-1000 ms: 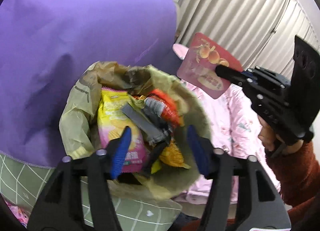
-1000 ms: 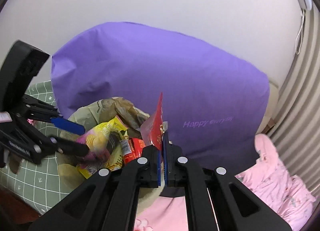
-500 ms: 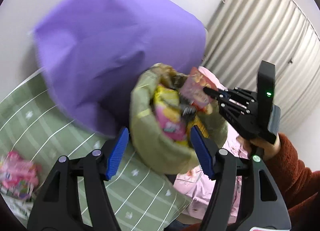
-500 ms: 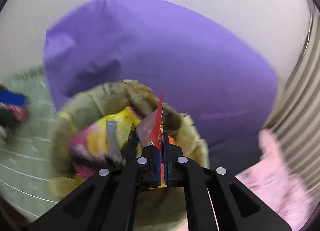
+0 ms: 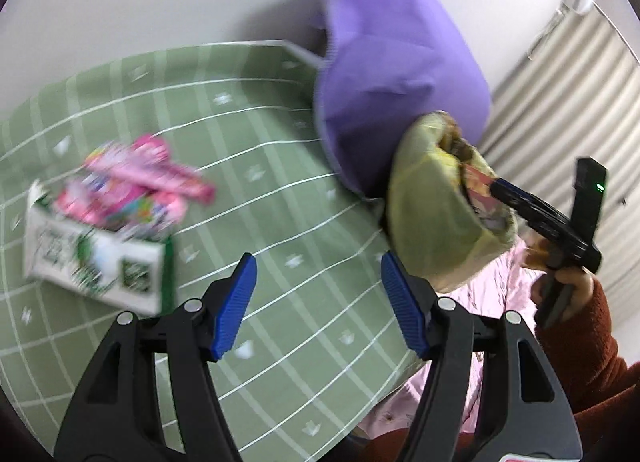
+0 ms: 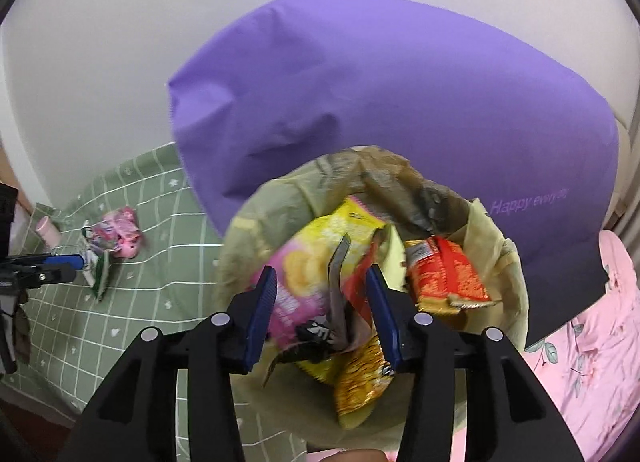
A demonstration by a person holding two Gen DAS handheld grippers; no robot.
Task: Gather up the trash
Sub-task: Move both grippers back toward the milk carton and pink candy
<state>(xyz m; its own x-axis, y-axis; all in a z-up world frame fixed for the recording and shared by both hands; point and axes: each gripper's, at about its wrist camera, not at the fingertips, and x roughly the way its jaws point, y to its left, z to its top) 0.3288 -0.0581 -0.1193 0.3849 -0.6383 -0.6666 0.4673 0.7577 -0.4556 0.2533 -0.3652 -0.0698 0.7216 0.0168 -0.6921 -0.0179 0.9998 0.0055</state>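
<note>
An olive trash bag (image 6: 500,262) stands open against a purple pillow (image 6: 400,102), holding a yellow-pink chip bag (image 6: 316,262) and a red-orange wrapper (image 6: 444,274). My right gripper (image 6: 322,310) hangs over the bag's mouth. Its jaws are opening, and the thin red packet (image 6: 358,290) stands loose between them, near the right pad. My left gripper (image 5: 318,306) is open and empty above the green checked sheet (image 5: 260,182), left of the trash bag (image 5: 432,222). Pink wrappers (image 5: 136,182) and a white-green carton (image 5: 92,258) lie to its left.
A pink quilt (image 6: 592,342) lies right of the bag, and striped curtains (image 5: 568,102) hang behind it. A small pink cylinder (image 6: 48,230) sits at the sheet's far left. A hand in a rust-red sleeve (image 5: 580,342) holds the right gripper.
My left gripper swung left, away from the bag and out over the sheet. My right gripper came down over the bag's mouth, and its jaws went from shut on the red packet to apart.
</note>
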